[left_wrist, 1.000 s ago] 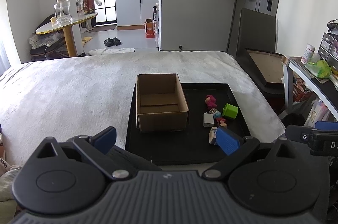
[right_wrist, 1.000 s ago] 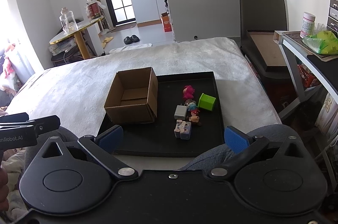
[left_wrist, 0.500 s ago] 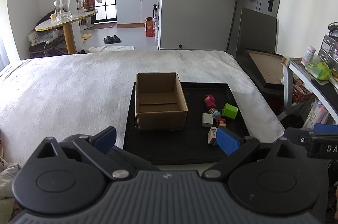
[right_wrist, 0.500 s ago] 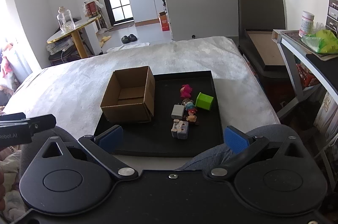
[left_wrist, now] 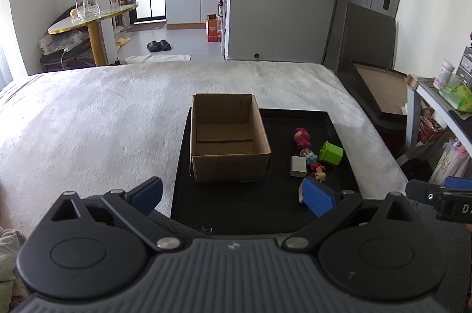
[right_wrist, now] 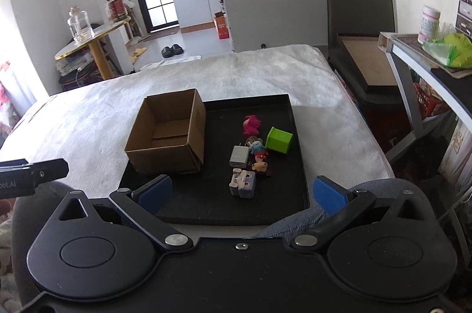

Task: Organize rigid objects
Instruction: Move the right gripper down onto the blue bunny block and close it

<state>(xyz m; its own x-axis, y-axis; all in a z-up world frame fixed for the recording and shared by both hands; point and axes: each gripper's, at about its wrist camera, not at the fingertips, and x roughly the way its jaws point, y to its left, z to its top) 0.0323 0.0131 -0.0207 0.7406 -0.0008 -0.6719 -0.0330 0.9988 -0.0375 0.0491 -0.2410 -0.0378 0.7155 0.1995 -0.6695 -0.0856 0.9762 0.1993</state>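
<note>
Progress: nothing sorted yet, judging by the layout. The cardboard box is seen empty in both wrist views, sitting on the left part of the black tray, which lies on the bed.

All loose items are grouped on the right half of the tray, outside the box:
- pink figure, farthest back
- green cube, just right of the cluster
- white charger, prongs pointed away
- small figurines, bunched in a line between charger and cube; individual pieces too small to be told apart
- grey-and-white block toy, nearest the front edge

Hand-held gripper state:
- left hand-held gripper: jaws spread wide, nothing held, positioned short of the tray's near edge, aimed roughly at the box. One blue pad overlaps the nearest toy in that view only; no contact is indicated.
- right hand-held gripper: jaws spread wide, nothing held, centred on the toy cluster with the block toy lined up between the pads, but held well back and above.

Remaining work, as judged: every item is left to be picked and dropped into the box. The block toy looks like the likely first pick for the right side. The tightly bunched figurines may need care so neighbours aren't knocked.
</note>
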